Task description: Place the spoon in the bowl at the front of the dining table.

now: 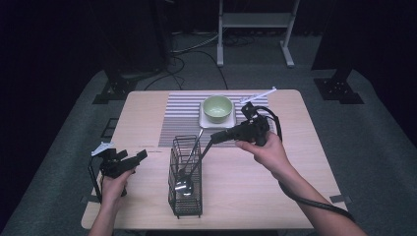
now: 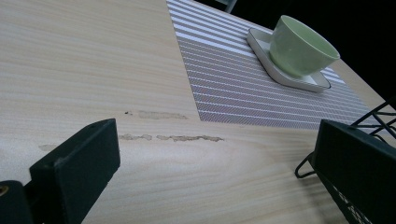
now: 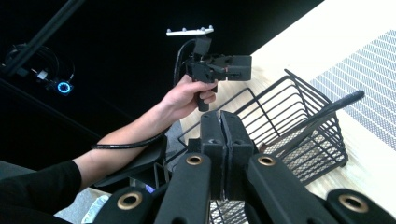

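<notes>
Two grippers worked over the pale wooden table [image 1: 295,162]. At its middle stood the black wire basket [image 1: 186,209], upright so the handles leaned out for easy picking. Left of the basket, the left gripper [image 1: 132,156] hung with jaws wide apart and empty, likely in reserve. Above the basket's far rim, the right gripper [image 1: 214,138] had its jaws pressed together at the top of the long black-handled metal spoon [image 1: 199,160], whose bowl sat down inside the basket. Whether they actually pinched it, I couldn't tell.

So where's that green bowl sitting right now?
In the high view the green bowl sits on a white square plate at the far middle of the table, on the striped placemat, beyond the black wire basket.
</notes>
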A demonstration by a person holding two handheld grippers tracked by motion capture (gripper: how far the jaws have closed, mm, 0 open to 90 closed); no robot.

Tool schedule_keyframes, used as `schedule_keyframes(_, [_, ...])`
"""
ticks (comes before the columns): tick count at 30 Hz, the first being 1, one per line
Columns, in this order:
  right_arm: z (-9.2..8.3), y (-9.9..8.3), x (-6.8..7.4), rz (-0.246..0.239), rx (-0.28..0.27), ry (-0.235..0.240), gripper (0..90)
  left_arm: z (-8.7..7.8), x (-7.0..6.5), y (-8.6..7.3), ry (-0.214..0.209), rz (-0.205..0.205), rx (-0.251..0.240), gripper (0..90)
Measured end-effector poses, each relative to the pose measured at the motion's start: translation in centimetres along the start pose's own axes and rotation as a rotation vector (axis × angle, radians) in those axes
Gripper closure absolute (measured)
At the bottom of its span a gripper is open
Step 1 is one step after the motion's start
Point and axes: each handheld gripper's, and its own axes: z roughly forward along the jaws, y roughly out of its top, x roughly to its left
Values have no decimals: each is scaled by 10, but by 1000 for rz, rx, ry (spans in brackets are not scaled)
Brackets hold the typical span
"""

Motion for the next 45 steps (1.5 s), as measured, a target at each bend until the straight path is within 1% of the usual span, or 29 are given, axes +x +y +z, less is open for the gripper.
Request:
schedule_keyframes(8, [-9, 3, 2, 11, -22, 14, 891, 0, 0, 0, 0, 1, 2, 0])
schedule_keyframes(24, [-27, 3, 6, 14, -45, 16, 890, 1, 0, -1, 0, 1, 1, 0])
schedule_keyframes(33, [-39, 0, 6, 25, -57, 9, 891, 1, 0, -1, -1, 0, 1, 0])
schedule_keyframes(40, [-47, -5, 3, 37, -61, 4, 890, 1, 1, -1, -1, -4, 0, 0])
schedule_keyframes(45, [-53, -8, 2, 44, -67, -3, 890, 1, 0, -1, -1, 0, 1, 0])
